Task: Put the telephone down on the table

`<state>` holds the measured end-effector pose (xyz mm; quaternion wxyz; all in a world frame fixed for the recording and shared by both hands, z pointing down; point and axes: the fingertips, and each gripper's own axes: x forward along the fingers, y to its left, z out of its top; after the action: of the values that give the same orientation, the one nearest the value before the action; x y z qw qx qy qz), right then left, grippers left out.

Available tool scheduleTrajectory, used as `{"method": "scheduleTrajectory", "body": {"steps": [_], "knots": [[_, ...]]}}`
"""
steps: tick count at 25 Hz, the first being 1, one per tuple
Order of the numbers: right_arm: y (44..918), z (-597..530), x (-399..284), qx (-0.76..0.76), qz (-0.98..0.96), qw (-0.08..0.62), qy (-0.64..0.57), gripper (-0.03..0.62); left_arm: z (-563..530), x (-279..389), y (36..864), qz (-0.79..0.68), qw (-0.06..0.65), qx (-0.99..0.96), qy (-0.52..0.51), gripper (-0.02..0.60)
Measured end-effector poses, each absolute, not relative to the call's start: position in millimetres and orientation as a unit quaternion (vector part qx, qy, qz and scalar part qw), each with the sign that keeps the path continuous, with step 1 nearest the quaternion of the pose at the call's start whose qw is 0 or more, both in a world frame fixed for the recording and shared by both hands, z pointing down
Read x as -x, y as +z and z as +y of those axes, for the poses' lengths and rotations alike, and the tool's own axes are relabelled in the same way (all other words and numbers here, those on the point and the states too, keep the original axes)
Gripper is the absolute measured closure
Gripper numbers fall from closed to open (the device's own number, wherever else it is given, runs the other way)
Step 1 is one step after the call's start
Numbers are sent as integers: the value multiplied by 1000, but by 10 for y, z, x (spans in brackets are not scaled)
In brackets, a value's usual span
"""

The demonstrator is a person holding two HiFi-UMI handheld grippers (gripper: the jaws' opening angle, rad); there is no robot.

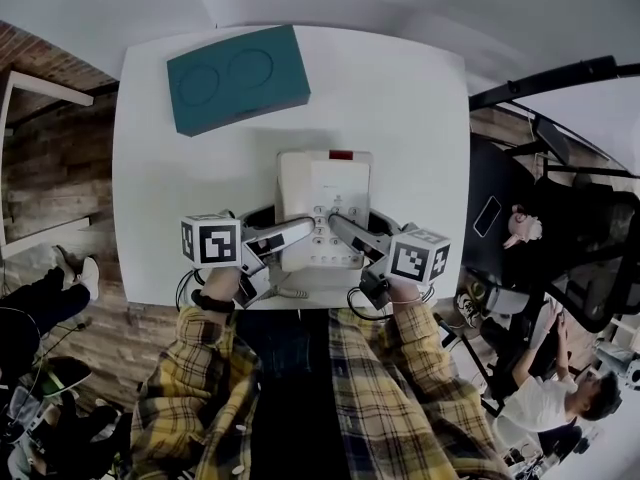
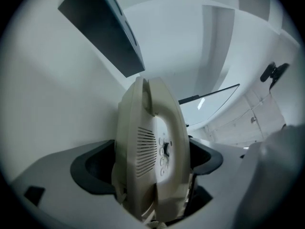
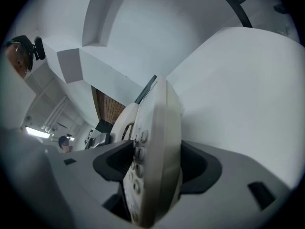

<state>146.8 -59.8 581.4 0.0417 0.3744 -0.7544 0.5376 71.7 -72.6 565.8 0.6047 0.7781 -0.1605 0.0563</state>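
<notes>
The left gripper (image 1: 296, 232) is clamped on the telephone (image 1: 325, 193) at its near-left edge. The right gripper (image 1: 342, 228) is clamped on its near-right edge. Both forearms (image 1: 205, 368), in plaid sleeves (image 1: 425, 388), converge toward the telephone's near side.

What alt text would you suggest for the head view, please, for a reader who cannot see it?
Seen from above, the left gripper and right gripper each clamp the near end of a cream telephone at the front of a white table. A teal box lies at the far left corner; plaid sleeves fill the foreground.
</notes>
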Motion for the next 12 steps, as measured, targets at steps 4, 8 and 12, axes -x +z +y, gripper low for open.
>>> {"method": "scheduleTrajectory", "body": {"steps": [4,8,12], "knots": [[5847,-590,-1543,-390,-758,78,517,316,-905,-497,5662,-222,526,-813,113,150],[5857,-573,-1541,-390,-754,83,521,316,-954,-511,5623,-221,523,-814,119,150],[5845,-581,-1538,-395,-753,82,519,316,-870,-607,5639,-211,519,-818,130,150]]}}
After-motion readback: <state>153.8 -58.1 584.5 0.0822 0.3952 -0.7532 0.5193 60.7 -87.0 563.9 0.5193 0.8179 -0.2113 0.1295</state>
